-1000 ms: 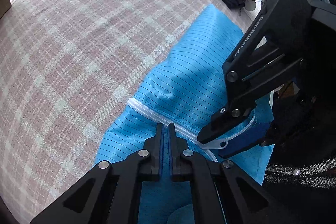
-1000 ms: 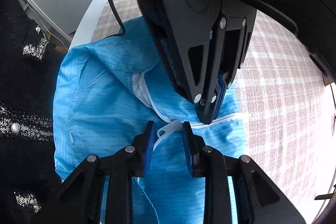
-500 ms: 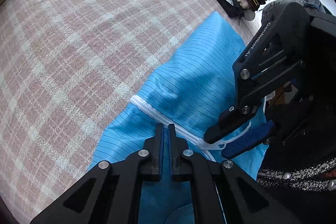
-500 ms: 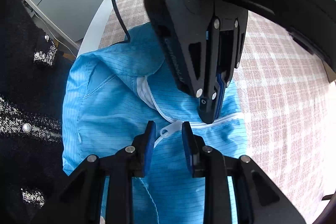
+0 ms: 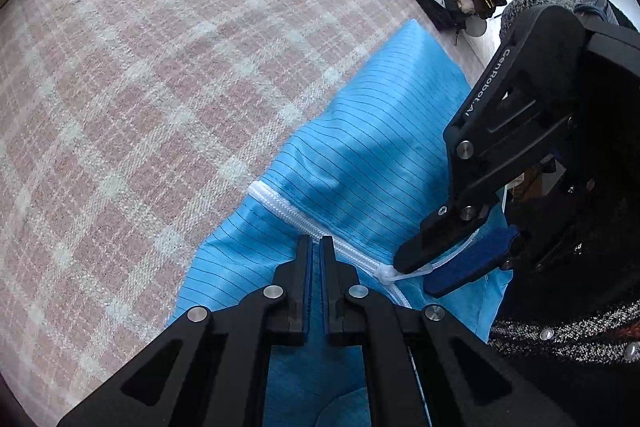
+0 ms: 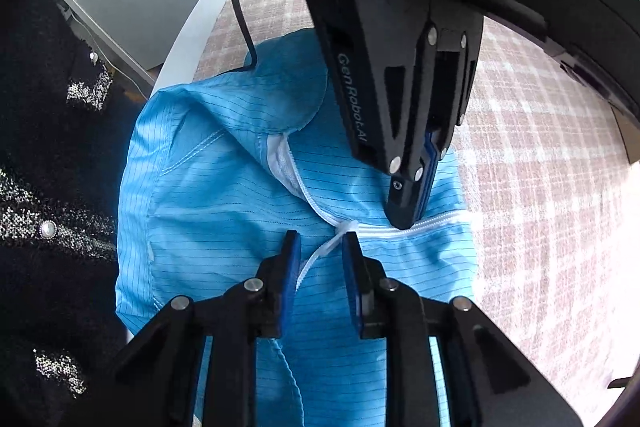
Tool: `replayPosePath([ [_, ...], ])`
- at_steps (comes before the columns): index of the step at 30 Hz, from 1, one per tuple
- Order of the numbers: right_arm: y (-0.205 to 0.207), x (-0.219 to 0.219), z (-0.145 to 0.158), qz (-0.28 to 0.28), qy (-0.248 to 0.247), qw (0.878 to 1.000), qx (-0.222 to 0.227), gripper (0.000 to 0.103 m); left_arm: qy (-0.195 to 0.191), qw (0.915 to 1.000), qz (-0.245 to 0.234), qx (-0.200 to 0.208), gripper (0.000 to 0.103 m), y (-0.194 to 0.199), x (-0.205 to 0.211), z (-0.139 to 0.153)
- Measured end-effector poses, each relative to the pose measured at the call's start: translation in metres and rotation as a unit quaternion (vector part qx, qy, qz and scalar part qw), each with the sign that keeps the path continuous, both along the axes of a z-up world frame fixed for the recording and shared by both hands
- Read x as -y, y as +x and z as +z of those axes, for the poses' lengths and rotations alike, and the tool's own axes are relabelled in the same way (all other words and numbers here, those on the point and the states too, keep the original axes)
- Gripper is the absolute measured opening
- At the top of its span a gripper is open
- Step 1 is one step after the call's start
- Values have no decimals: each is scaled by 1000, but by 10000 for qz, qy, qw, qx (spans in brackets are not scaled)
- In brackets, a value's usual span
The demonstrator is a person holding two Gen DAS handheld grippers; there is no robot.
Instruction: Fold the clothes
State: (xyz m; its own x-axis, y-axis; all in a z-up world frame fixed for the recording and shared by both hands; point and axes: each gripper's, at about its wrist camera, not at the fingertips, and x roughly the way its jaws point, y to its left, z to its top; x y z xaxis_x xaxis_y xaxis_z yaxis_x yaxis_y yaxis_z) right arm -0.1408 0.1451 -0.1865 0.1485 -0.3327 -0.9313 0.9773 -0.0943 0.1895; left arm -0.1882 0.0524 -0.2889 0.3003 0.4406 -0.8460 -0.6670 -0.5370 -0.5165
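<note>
— Two tongs, what are they doing?
— My left tongs are squeezed tight on the blue jacket lying on the checked blanket. My right tongs are closing around the white zipper pull, not pinching it yet

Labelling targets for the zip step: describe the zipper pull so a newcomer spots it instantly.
Find the blue pinstriped garment lying on the pink checked cover. Follow its white zipper to where the closed teeth end. The zipper pull is the thin white loop there, between the right tool's closing pads.
</note>
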Motion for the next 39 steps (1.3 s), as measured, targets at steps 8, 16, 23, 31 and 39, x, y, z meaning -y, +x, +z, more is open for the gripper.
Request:
replayPosePath([
  [8, -26, -10, -2, -439, -81, 9957, 805, 16, -34, 10000, -1, -32, 3, 18, -4, 27],
  [16, -20, -2, -1, -328, -109, 9982, 496, 16, -64, 10000, -29, -47, 4, 5, -41, -6],
  [23, -26, -3, 4, -350, -144, 9985, 387, 15, -50, 9999, -98, -55, 4, 24, -59, -11],
  [31, -29, -6, 3, -359, -219, 9989, 230, 5, -66, 9998, -140, -89, 4, 12, -63, -17],
  [39, -44, -15, 1, -639, -287, 9943, 799, 4, -100, 9998, -124, -73, 3, 7, -57, -14],
])
